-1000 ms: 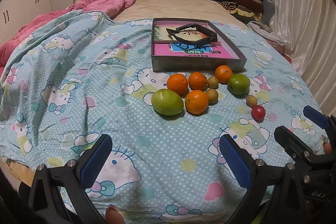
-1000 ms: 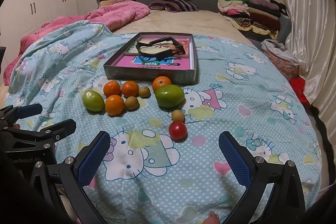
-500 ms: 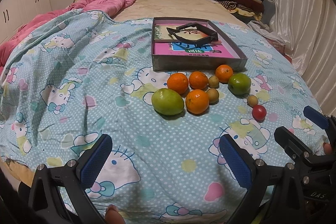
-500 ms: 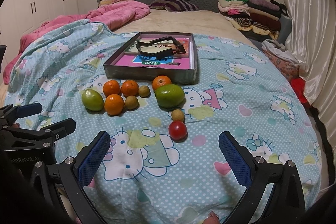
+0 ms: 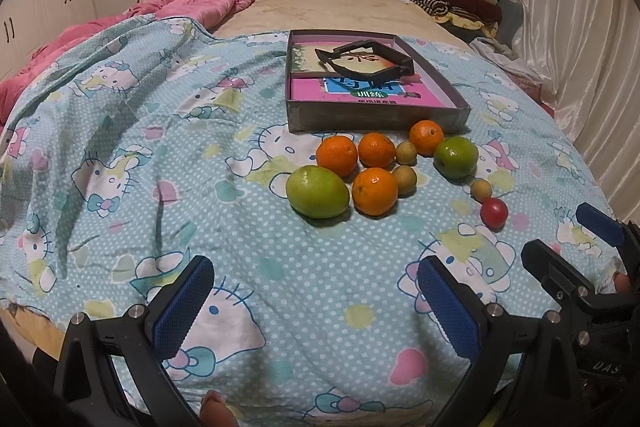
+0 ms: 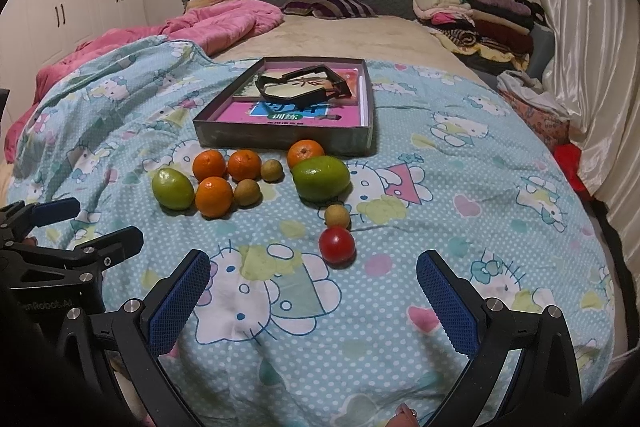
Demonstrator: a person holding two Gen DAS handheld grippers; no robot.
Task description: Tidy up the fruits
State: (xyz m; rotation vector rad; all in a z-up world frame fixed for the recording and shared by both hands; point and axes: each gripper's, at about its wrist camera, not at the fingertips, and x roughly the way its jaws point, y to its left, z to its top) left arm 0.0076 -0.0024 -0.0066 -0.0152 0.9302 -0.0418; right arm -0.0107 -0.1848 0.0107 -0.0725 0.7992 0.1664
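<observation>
Although the job is to organize fruits, nothing looks sorted yet: every fruit lies loose on the patterned blue bedspread, and none is inside the shallow box just behind them. By my judgement the task is at its very start, with all the placing left to do.

Going left to right in the right wrist view, the fruits are: a green mango; three oranges close together; two small brown fruits beside them; a fourth orange up against the box wall; a second, larger green mango touching that orange; a third small brown fruit; and nearest the camera a red tomato, touching that brown fruit.

The count is two mangoes, four oranges, three small brown fruits and one tomato, ten pieces in all.

The box already holds a pink book and a black frame-like object.

The left gripper hovers over the bedspread short of the fruit, fingers spread wide, holding nothing. The right gripper is likewise spread wide and empty, with the tomato just ahead of its fingers.
</observation>
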